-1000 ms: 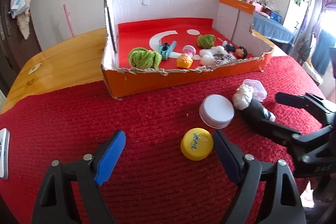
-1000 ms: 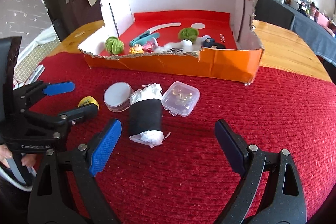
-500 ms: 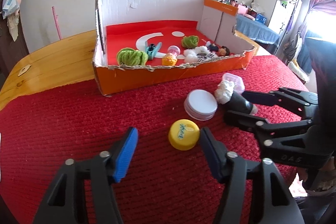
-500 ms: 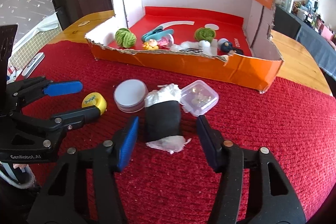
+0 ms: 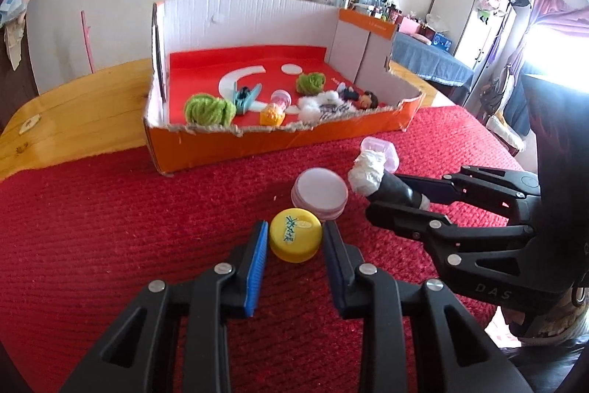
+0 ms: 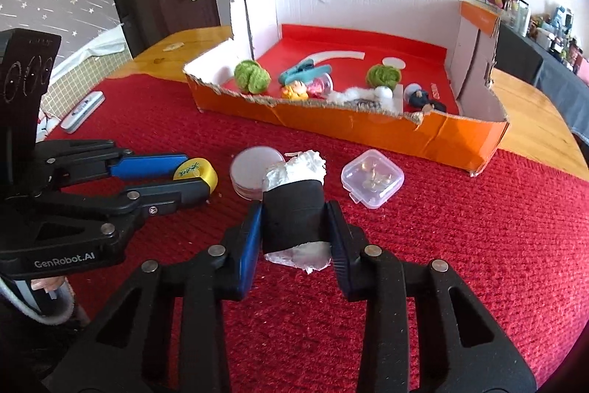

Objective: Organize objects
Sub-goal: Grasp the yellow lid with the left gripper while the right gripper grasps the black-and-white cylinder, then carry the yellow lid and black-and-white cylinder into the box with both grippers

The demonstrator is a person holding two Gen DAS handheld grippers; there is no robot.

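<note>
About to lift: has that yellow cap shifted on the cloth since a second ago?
Cannot tell. The yellow cap keeps its place beside the white round tin; the left gripper, whose jaws have just been closing, now clamps it.

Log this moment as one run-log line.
left gripper: just closed on yellow cap | right gripper: just closed on black roll | both on red cloth | orange box: untouched
</note>
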